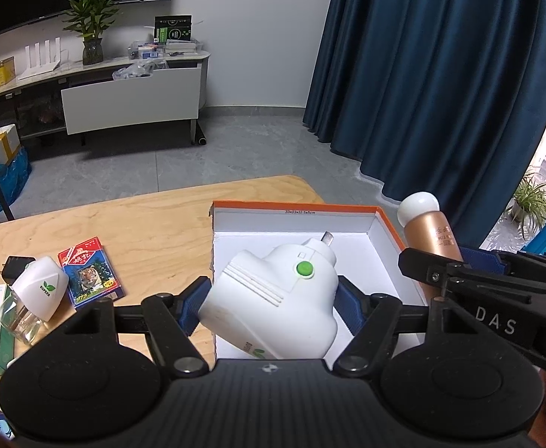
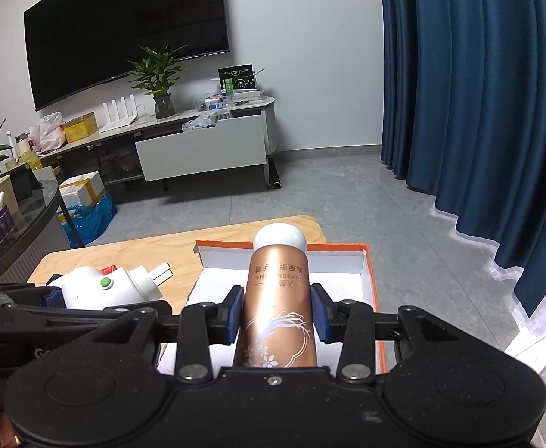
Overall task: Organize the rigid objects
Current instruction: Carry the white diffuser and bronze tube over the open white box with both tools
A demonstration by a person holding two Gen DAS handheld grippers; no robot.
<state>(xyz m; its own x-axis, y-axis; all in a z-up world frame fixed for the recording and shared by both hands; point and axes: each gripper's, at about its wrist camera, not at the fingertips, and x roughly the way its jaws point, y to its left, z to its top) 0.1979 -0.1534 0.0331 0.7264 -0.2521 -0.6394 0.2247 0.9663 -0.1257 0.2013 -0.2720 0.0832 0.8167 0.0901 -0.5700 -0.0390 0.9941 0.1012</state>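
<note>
From your left wrist camera, your left gripper is clamped on a white plug-in device with a green button; its blue pads press the body from both sides. You hold it above the near left part of an open white box with an orange rim, metal prongs pointing toward the far wall. The box sits on the right part of a light wooden table. To the right, your right gripper comes in from the edge, carrying a copper-coloured bottle with a white round cap, just beside the box's right wall. On the left of the table lie a second white plug-in device with a leaf logo, a red card pack showing a tiger, a small black adapter and a clear glass jar.

From your right wrist camera, your right gripper is closed tight on the copper-coloured bottle, pads squeezing its sides, cap pointing away from you. The bottle hangs over the box, about midway across its white floor. To the left, your left gripper holds the white plug-in device over the table, near the box's left edge. Farther off stand a TV cabinet, a dark screen and blue curtains.
</note>
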